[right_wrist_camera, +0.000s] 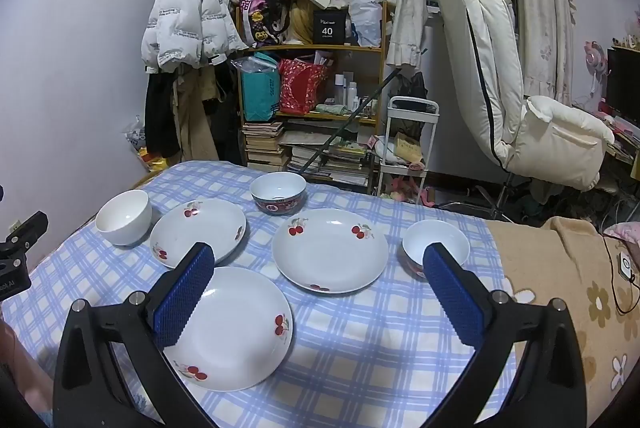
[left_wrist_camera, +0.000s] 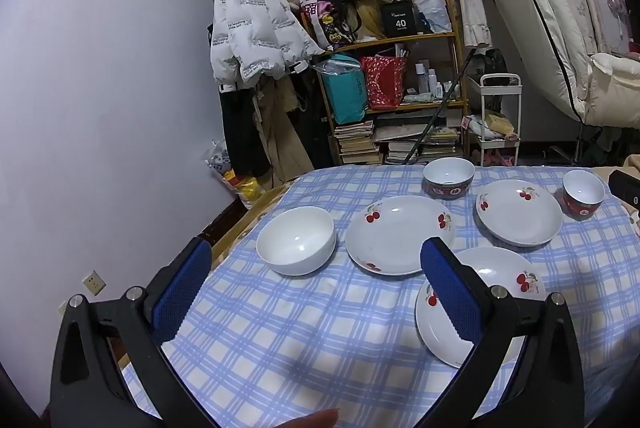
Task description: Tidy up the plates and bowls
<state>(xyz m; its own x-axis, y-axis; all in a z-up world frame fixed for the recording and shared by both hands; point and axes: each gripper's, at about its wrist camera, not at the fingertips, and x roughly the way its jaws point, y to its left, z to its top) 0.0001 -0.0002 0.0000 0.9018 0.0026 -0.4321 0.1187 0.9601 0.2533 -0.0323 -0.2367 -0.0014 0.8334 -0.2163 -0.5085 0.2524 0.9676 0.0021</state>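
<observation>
Tablecloth [right_wrist_camera: 360, 348] bears three plates, three bowls; both tongs gape apart, empty.

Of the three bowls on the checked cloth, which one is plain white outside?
The white bowl at the far left, beside a cherry plate. The back bowl and right bowl have dark red patterned outsides.

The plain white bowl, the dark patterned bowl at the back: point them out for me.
plain white bowl [left_wrist_camera: 295, 246], left wrist view, inside bottom.
dark patterned bowl [right_wrist_camera: 278, 187], right wrist view, white inside.
</observation>
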